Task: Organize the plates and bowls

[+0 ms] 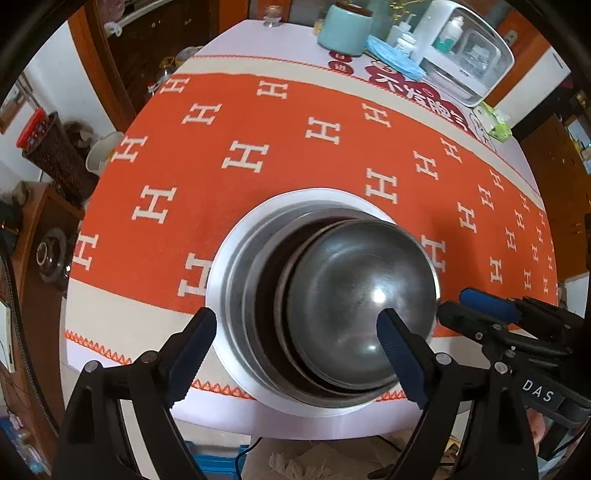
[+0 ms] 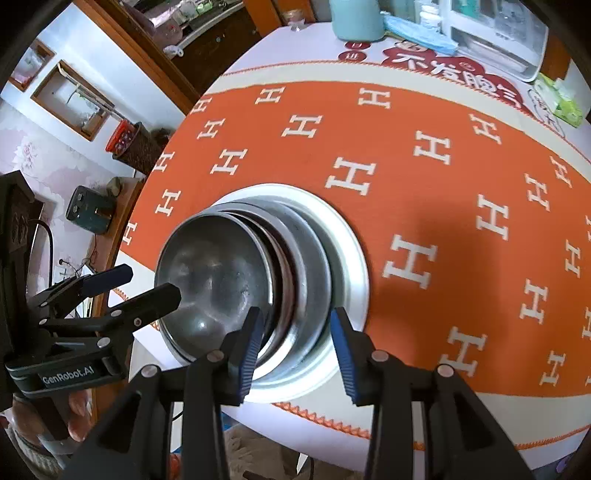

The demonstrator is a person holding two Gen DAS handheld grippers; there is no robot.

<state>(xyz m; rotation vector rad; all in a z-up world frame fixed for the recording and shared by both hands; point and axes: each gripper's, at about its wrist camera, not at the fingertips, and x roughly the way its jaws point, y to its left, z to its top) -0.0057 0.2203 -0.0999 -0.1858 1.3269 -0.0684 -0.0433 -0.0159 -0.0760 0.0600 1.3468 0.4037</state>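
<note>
Stack: we see metal bowls (image 1: 354, 295) nested on a white plate (image 1: 236, 258), standing near the front edge of the table, on the orange cloth (image 1: 258, 155) patterned with white H letters.
Top bowl: in both views it sits tilted, off-centre from the dishes beneath it (image 2: 214, 280).
Left gripper: our left wrist view shows the left gripper (image 1: 295, 354) spread wide around the stack, one finger outside the plate's near-left rim, the other lying over the top bowl's surface; we cannot tell whether that finger touches it.
Left gripper from the other side: the right wrist view shows it (image 2: 147, 280) entering from the left with one finger tip at the top bowl's rim and the other finger apart above it, so it grips nothing.
Right gripper: our right wrist view shows the right gripper (image 2: 295, 350) parted moderately, its fingers low in front of the near side of the stack; contact is unclear.
Right gripper from the left wrist: it (image 1: 454, 306) appears at the right, just beside the bowls, fingers apart.
Back of table: a pale green jar (image 1: 345, 29), a white appliance (image 1: 469, 51) and blue masks (image 1: 395, 61) stand far behind.
</note>
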